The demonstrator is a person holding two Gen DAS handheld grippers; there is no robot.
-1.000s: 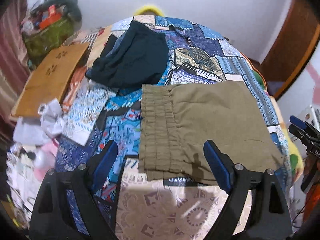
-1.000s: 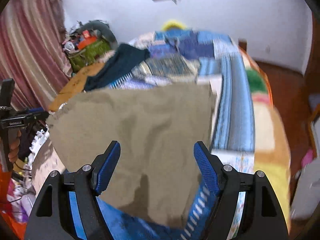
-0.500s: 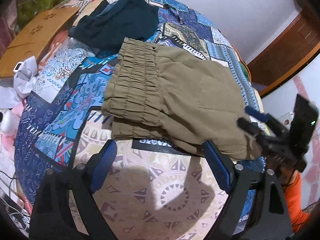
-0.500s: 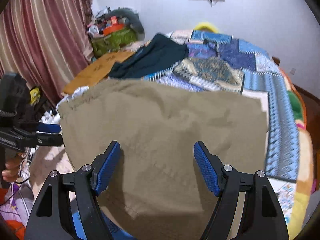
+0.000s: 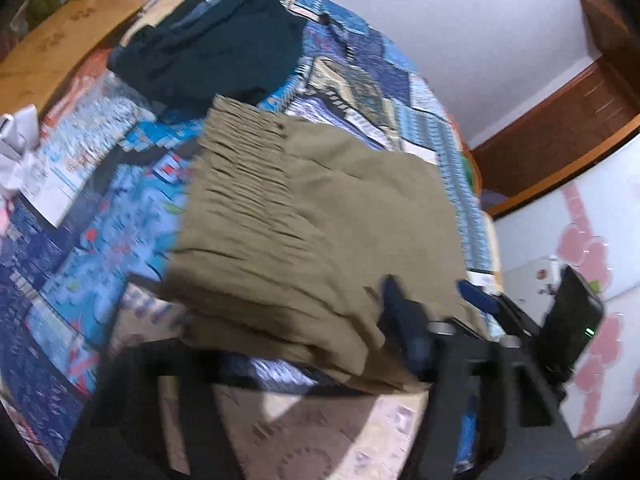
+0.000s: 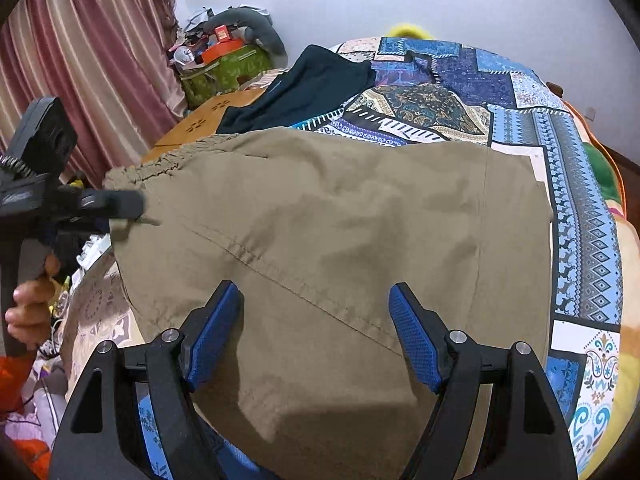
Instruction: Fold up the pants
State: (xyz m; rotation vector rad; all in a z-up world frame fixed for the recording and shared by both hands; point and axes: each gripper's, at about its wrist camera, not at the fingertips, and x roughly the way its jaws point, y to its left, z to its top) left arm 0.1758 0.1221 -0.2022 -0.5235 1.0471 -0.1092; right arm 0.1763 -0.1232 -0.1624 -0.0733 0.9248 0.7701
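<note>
Folded olive pants (image 5: 320, 224) lie on the patchwork bedspread; they also fill the middle of the right wrist view (image 6: 340, 232), elastic waistband at the left. My right gripper (image 6: 316, 336) is open, its blue pads low over the near edge of the pants, holding nothing. My left gripper shows in the right wrist view (image 6: 132, 206) at the waistband corner, its tips against the cloth; whether it grips is unclear. The left wrist view is blurred, and its own fingers are dark smears at the bottom. The right gripper shows there (image 5: 476, 300) at the pants' right edge.
A dark teal garment (image 6: 304, 88) lies beyond the pants. A wooden board (image 6: 200, 120) and a heap of bags (image 6: 224, 60) stand at the bed's left, by pink curtains (image 6: 80, 60). The bed's edge (image 6: 616, 240) runs down the right.
My left gripper has swung in to the waistband corner, blurring its view. My right gripper has moved closer and lower over the pants.
</note>
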